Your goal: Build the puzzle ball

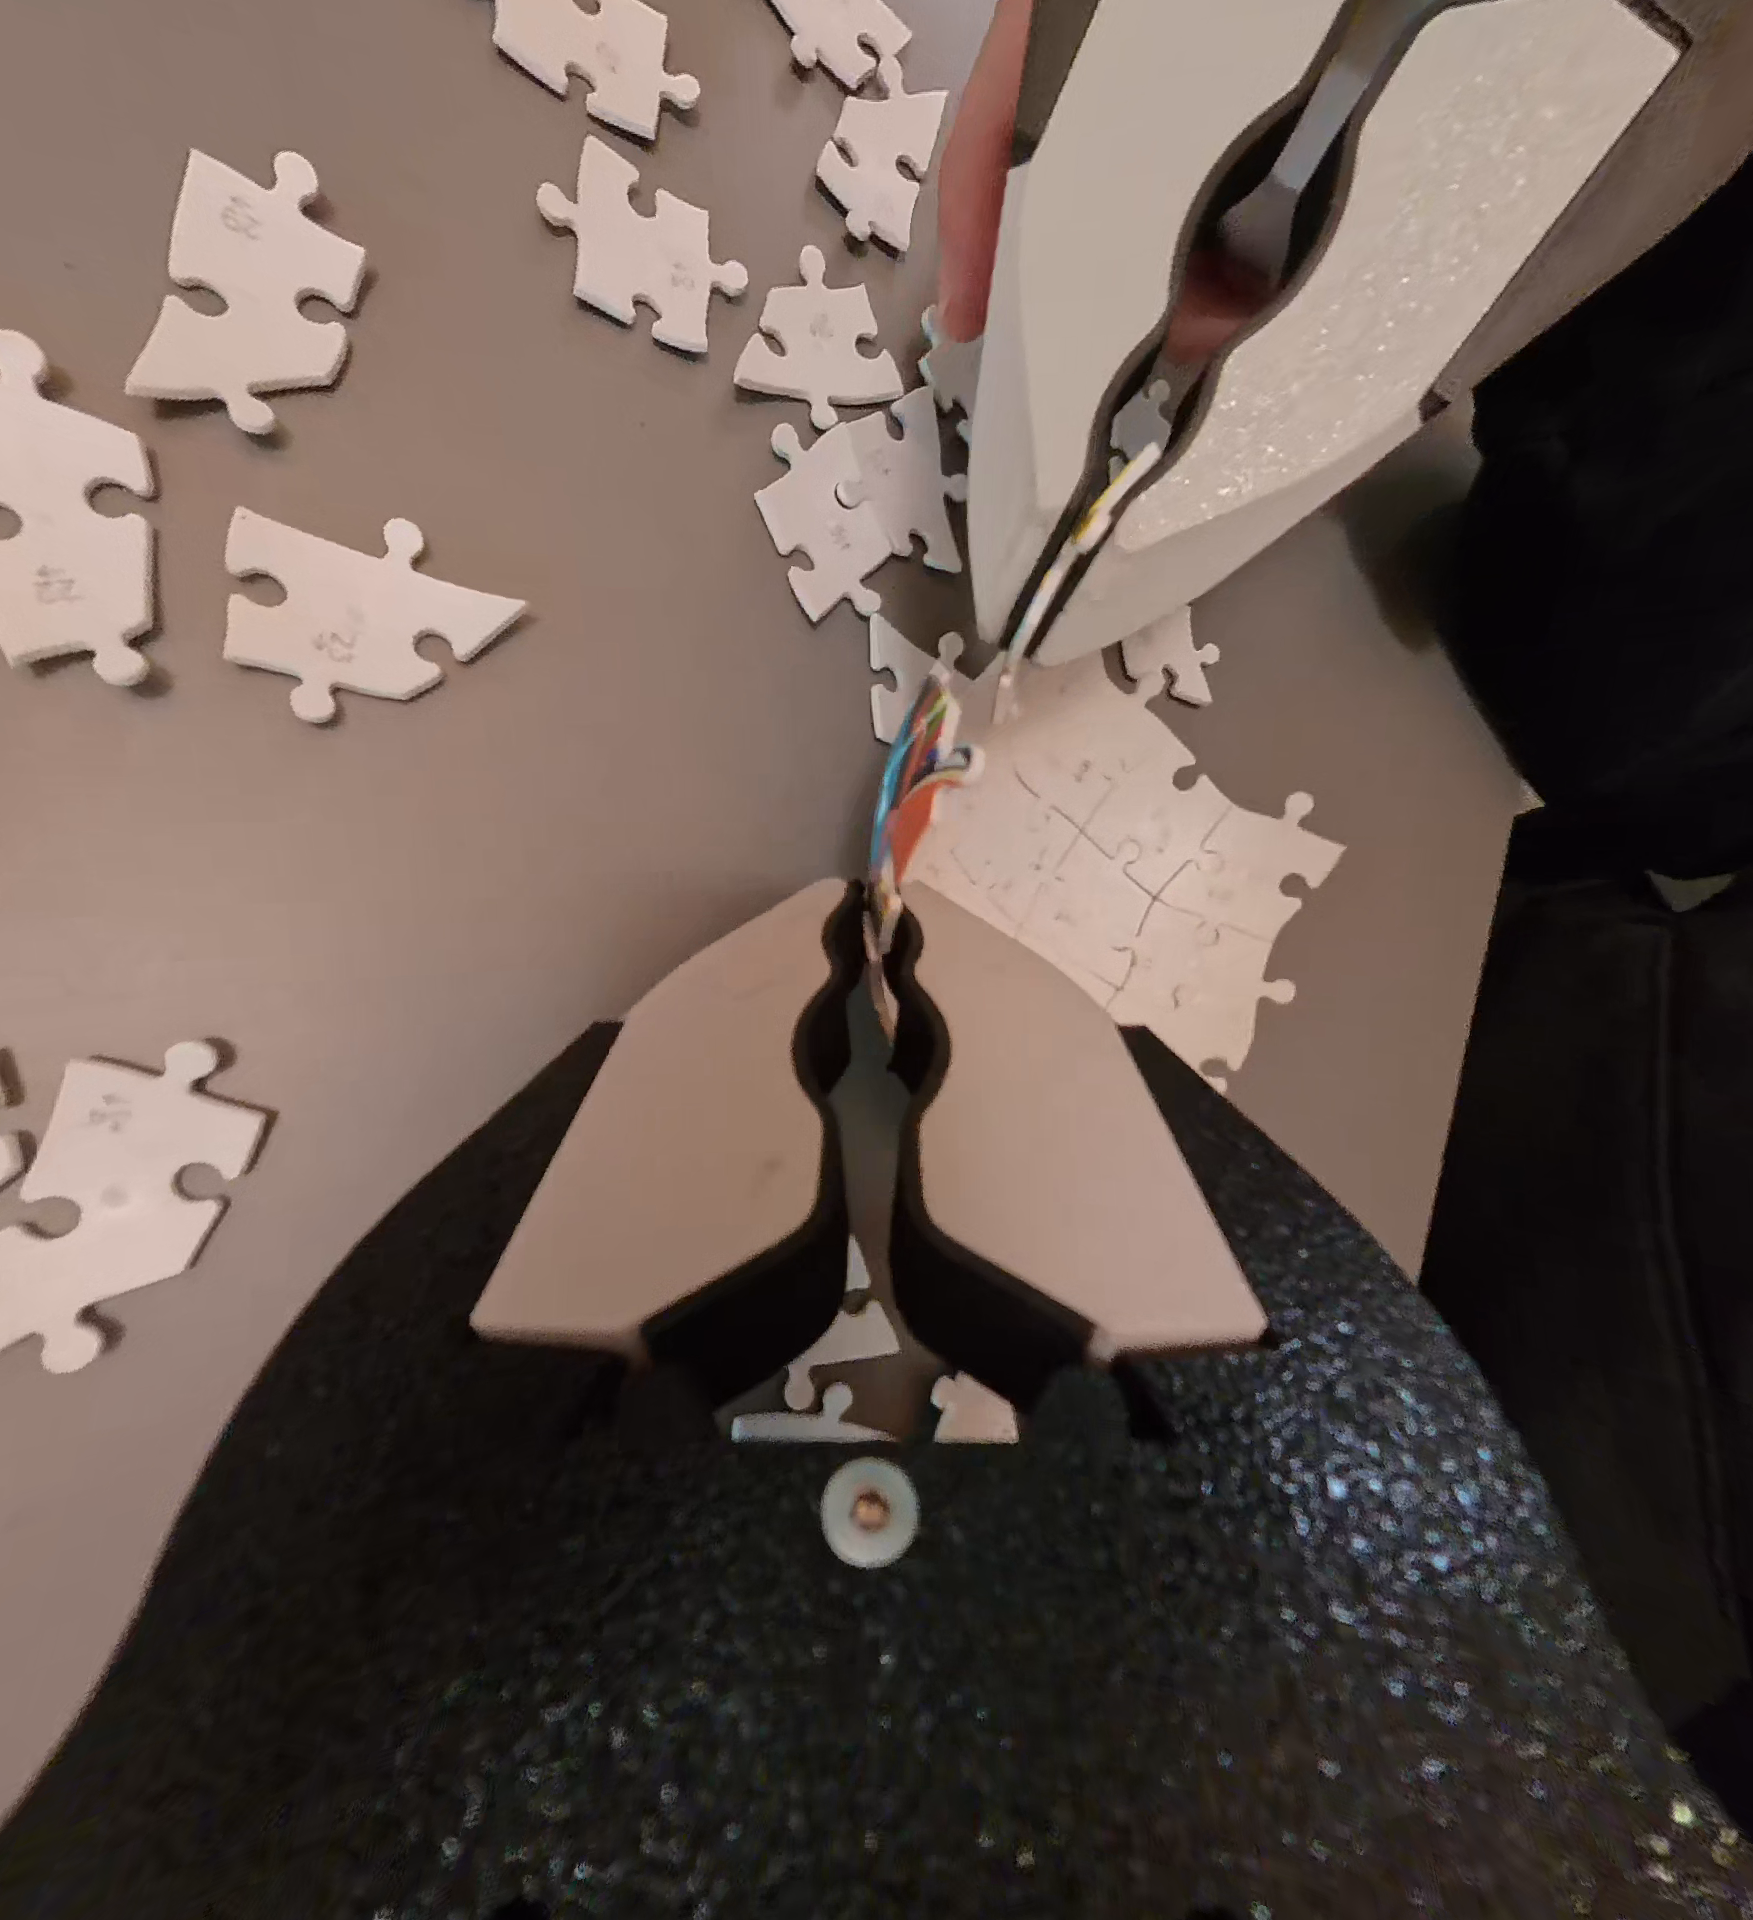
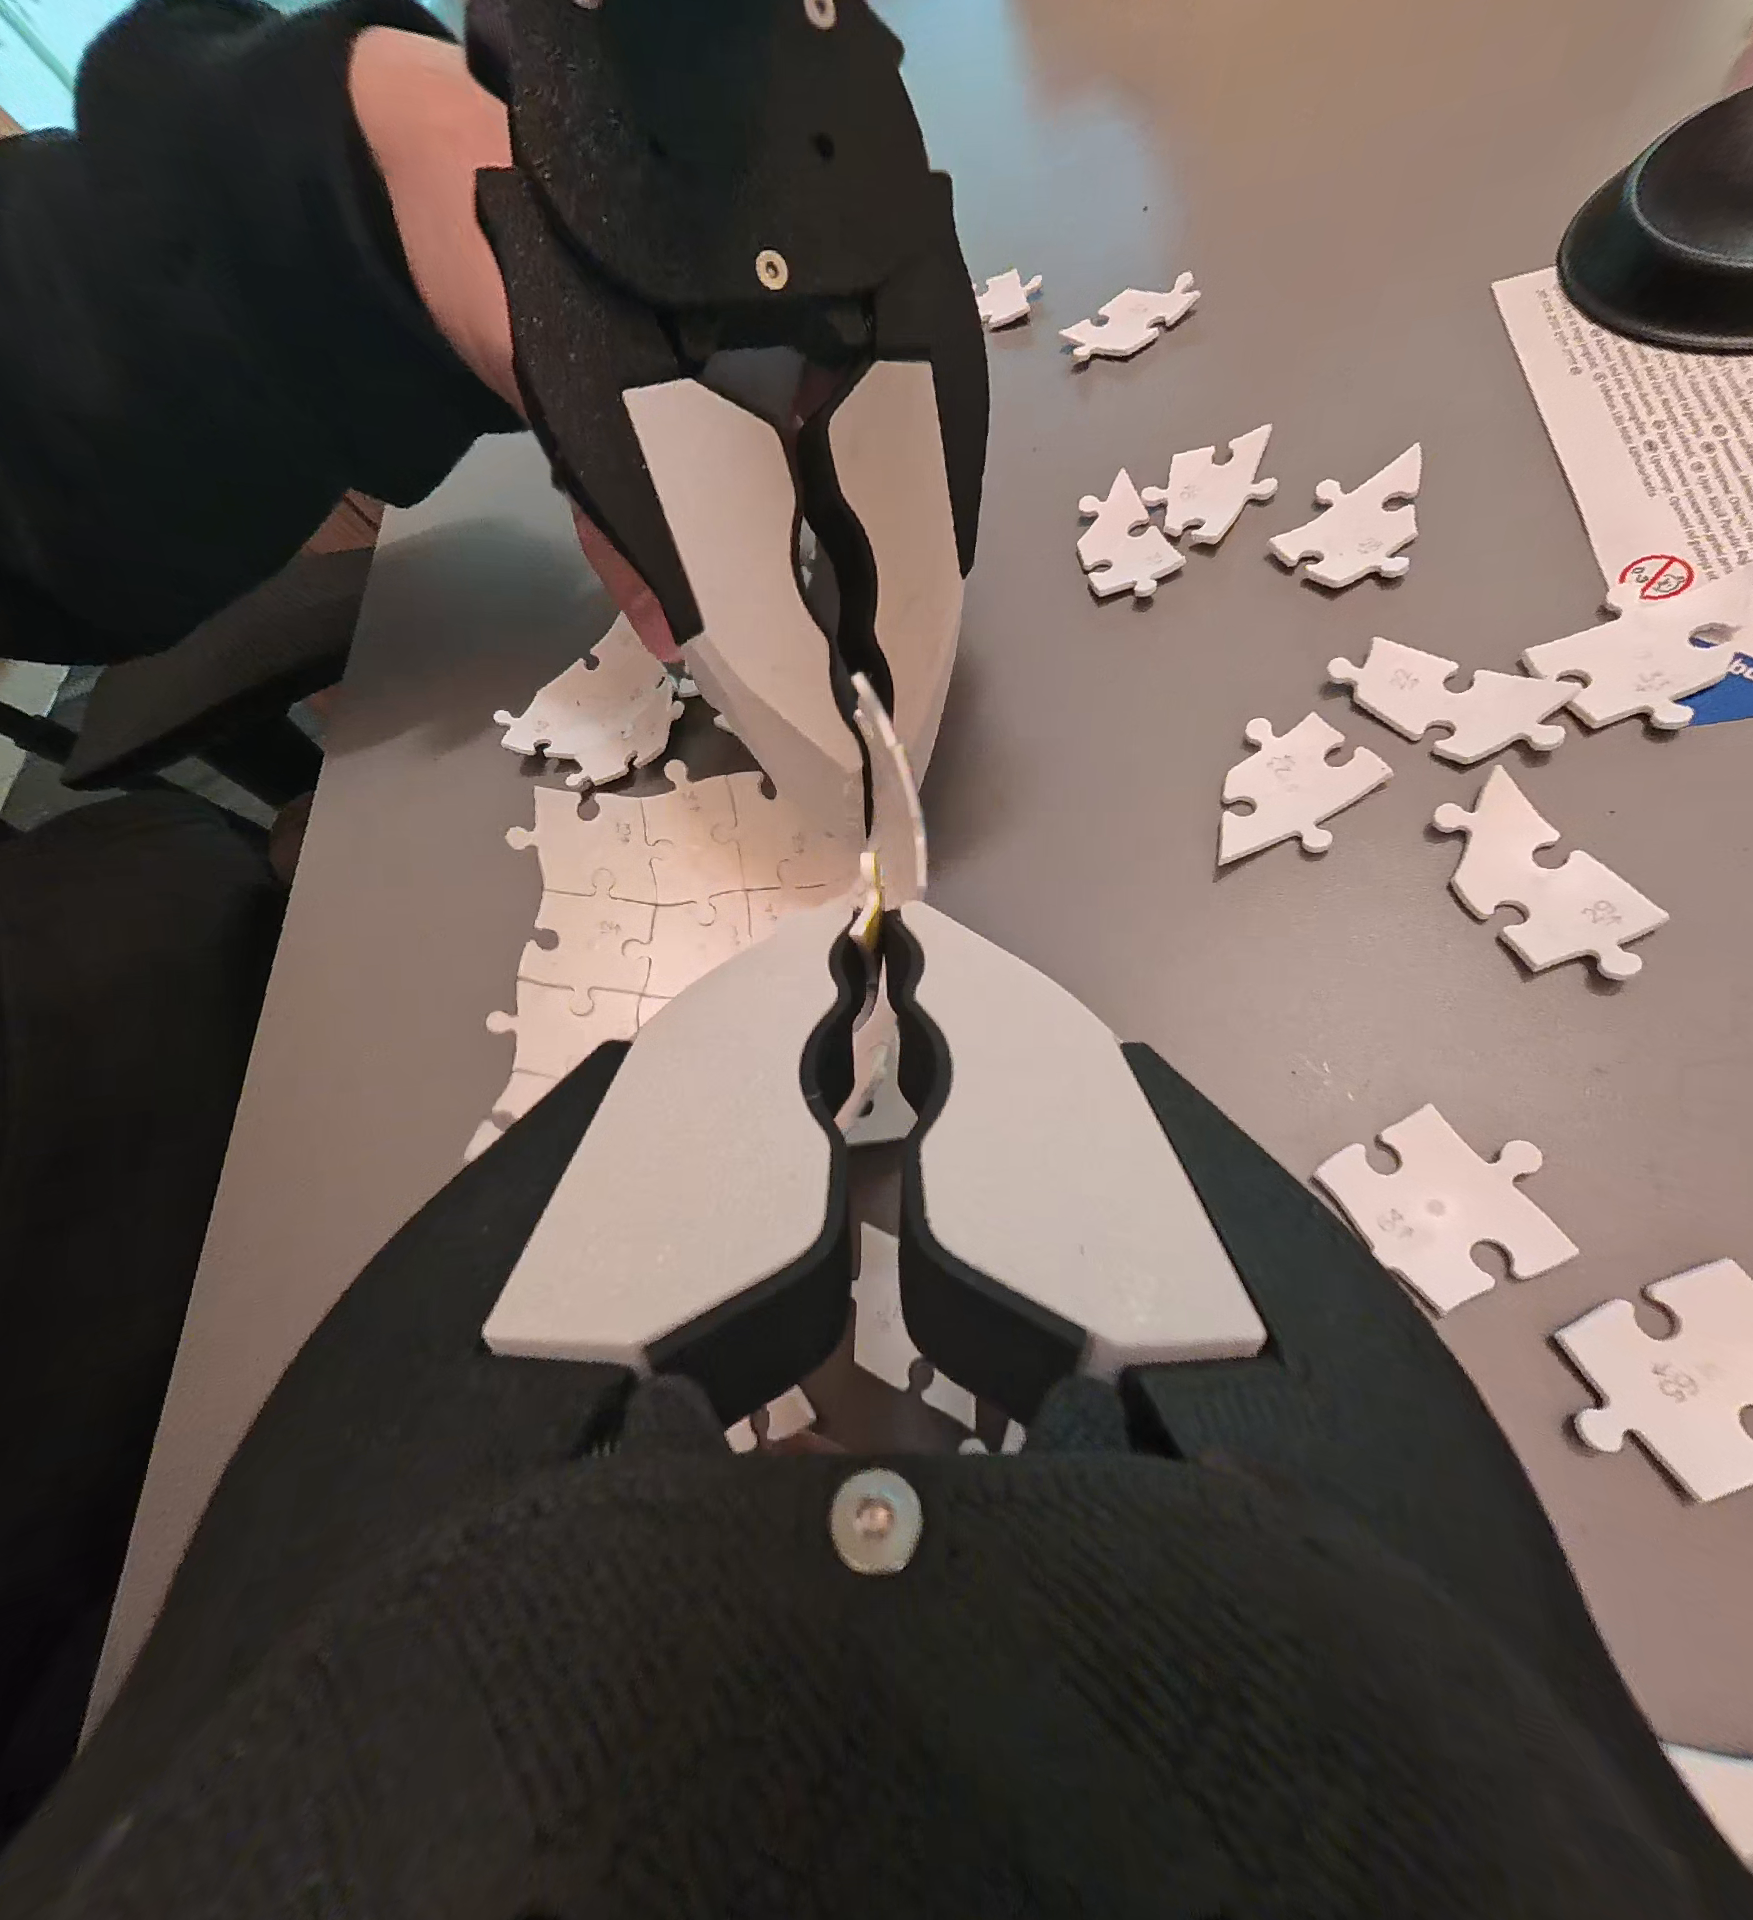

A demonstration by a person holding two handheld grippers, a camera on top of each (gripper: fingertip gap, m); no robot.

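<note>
My left gripper [image 1: 877, 909] is shut on a puzzle piece [image 1: 919, 800] held on edge; its printed face is orange and blue, its back white. My right gripper [image 2: 877, 940] is shut on a second puzzle piece [image 2: 867, 909], a white one with a yellow edge. The two grippers face each other tip to tip, and the two pieces meet between them, above the grey table [image 1: 539, 831]. The left gripper [image 2: 867, 764] and its curved piece [image 2: 898, 800] also show in the right wrist view. The right gripper [image 1: 1012, 649] also shows in the left wrist view. A joined patch of white pieces [image 1: 1142, 862] lies face down just beneath.
Several loose white pieces [image 1: 248, 291] lie face down across the table, also in the right wrist view [image 2: 1547, 894]. A printed leaflet [image 2: 1682, 436] and a black rounded object [image 2: 1724, 208] are at the far right. A person's black sleeve [image 2: 176, 312] is at the left. About 5 cm separates my left fingertips from my right. From either gripper's tips it is about 25 cm to the black rounded object [image 2: 1724, 208].
</note>
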